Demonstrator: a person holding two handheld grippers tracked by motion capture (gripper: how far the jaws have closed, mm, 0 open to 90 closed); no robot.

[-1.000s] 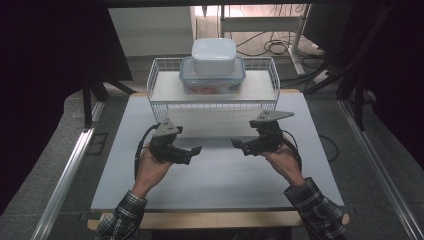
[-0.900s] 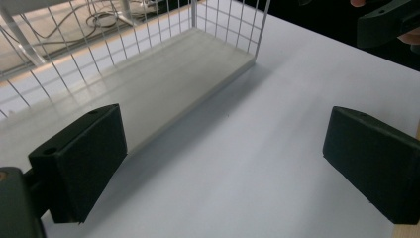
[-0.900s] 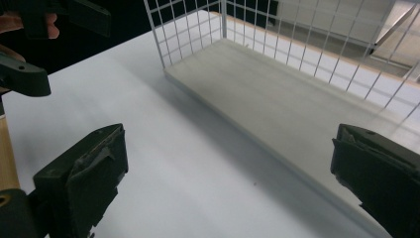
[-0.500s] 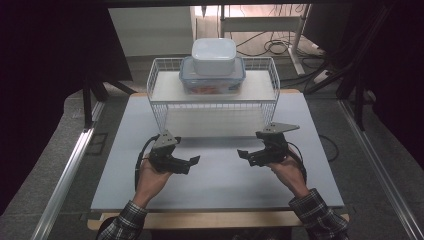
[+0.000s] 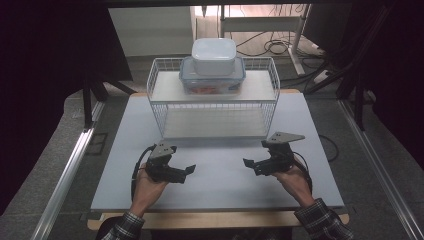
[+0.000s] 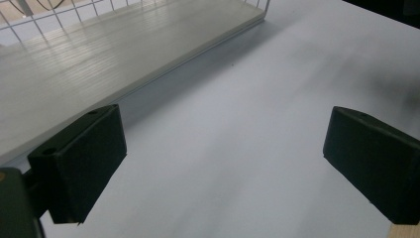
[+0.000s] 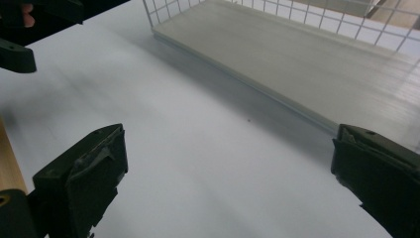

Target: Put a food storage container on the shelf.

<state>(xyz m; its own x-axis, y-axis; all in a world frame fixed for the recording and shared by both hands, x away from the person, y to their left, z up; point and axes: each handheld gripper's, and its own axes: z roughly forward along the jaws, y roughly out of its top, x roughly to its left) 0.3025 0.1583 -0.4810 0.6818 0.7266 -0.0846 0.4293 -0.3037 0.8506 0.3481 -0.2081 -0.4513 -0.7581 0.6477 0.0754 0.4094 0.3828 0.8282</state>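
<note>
Near the front edge of the bench (image 5: 215, 187): left tongs (image 5: 189, 170) and right tongs (image 5: 248, 164), both spread wide, holding nothing, tips facing each other. Beyond, toward the far edge: wire rack (image 5: 270, 107), lower shelf bare in both gripper views. From the high view alone: clear-lidded box (image 5: 212, 80) on the rack's top, white tub (image 5: 214, 56) stacked on it.

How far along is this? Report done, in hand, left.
Done, apparently: the white tub sits on the blue-lidded box, on the top shelf of the wire rack. In hand: nothing; left gripper and right gripper are open and empty, low over the table before the rack. Left: probably little; the lower shelf is bare, so more may follow.
</note>
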